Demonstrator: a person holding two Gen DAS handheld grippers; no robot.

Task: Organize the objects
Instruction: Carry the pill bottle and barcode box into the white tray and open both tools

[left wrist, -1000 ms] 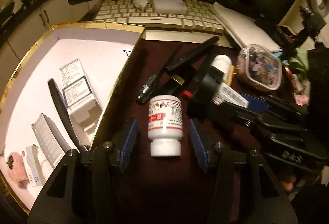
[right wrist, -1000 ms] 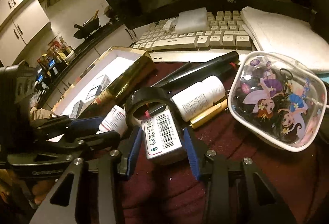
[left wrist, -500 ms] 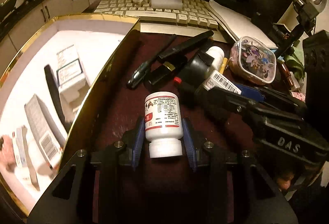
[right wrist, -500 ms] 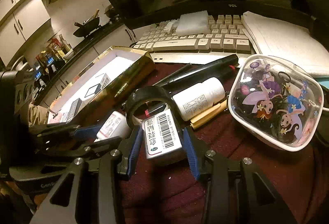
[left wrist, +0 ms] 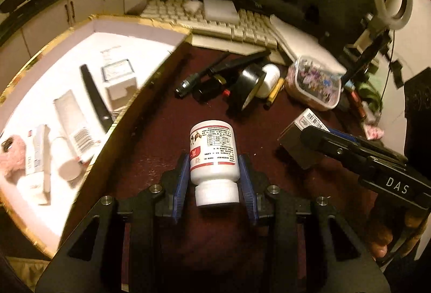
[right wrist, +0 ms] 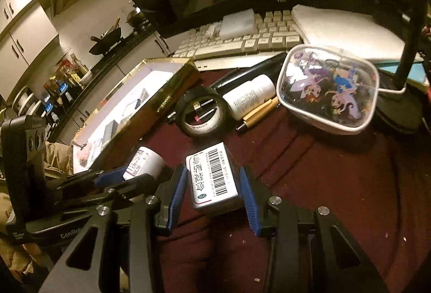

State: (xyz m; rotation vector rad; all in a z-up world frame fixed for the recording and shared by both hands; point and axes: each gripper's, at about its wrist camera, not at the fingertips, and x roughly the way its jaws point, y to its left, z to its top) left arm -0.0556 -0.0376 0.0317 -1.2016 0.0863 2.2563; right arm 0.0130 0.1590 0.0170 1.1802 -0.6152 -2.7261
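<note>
Left wrist view: white pill bottle (left wrist: 214,155) sits clamped between the blue pads of the left gripper (left wrist: 214,180), cap toward the camera; the jaws have just been closing, and the bottle looks lifted clear of the maroon cloth (left wrist: 161,136).
Right wrist view: right gripper (right wrist: 214,190) holds a barcoded medicine box (right wrist: 214,180), pads against both sides, about half spread.
Done so far: gold-rimmed box (left wrist: 91,19), left of the left gripper, already holds small cartons, a tube and a dark stick-like item.
Left to do: ahead of both grippers lie a black tape roll (right wrist: 202,115), another white bottle (right wrist: 249,97), pens (left wrist: 188,81) and a clear cartoon-print pouch (right wrist: 331,91).
Progress: roughly midway, I judge.
Where the loads are: both just beside the gold box, neither over it yet.
Next: carry them across the gold rim and set them down.
</note>
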